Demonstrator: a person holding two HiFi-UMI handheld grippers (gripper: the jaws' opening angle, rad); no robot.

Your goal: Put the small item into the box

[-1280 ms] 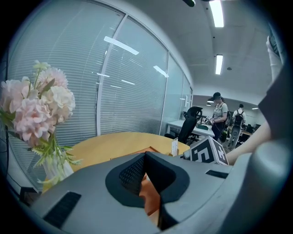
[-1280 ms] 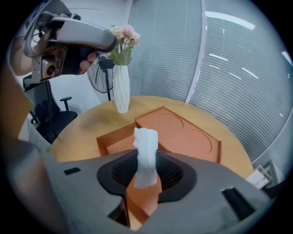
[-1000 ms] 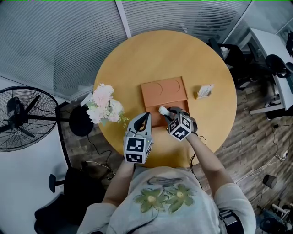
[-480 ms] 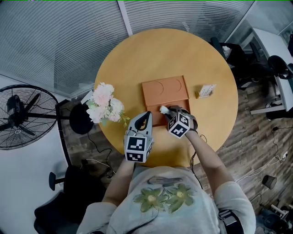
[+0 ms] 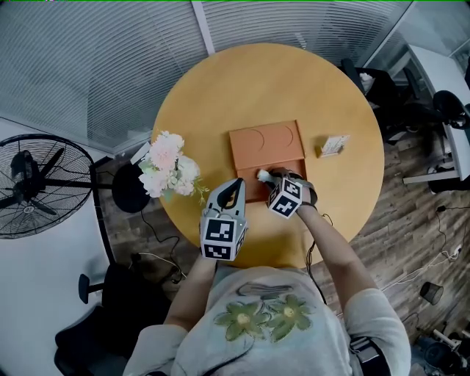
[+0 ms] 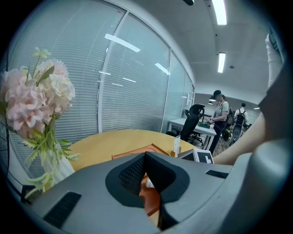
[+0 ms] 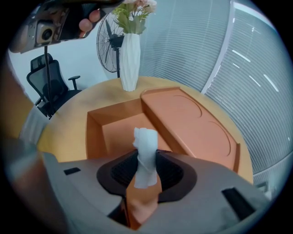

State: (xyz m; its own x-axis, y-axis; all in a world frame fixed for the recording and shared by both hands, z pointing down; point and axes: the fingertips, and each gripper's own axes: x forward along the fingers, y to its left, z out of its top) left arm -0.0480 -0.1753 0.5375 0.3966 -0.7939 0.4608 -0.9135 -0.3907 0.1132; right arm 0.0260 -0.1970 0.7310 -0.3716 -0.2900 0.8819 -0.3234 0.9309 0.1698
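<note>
A round wooden table (image 5: 264, 81) is set on dark wood-plank flooring (image 5: 411, 235), backed by glazed partitions hung with lowered slatted blinds (image 5: 110, 66) and divided by a white mullion. A black standing fan (image 5: 29, 187) and a black office chair (image 5: 110, 308) are noted at the left, a white desk (image 5: 440, 88) with further dark chairs at the right. Lighting is supplied by ceiling strip lamps (image 6: 220, 11), reflected as bright bars in the glass.

Head view looks steeply down; both close gripper views face the box (image 5: 266, 147) it also shows.
</note>
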